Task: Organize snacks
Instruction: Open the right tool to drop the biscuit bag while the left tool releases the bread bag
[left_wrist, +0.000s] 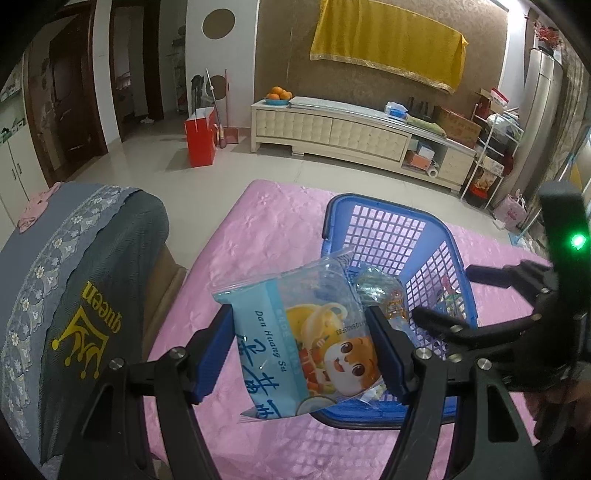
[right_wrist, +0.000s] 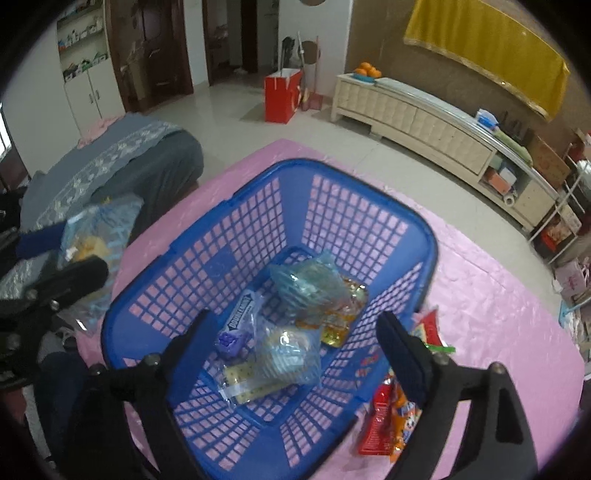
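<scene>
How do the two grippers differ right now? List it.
The left gripper is shut on the light blue snack bag; the right gripper is open, with nothing between its pads. The left hangs at the blue basket's rim; the right hangs over its inside. Both have black arms and blue pads.

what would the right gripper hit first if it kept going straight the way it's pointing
Probably the clear blue snack packet lying in the blue basket, which sits between the open right gripper fingers in the right wrist view. Depth is unclear.
</scene>
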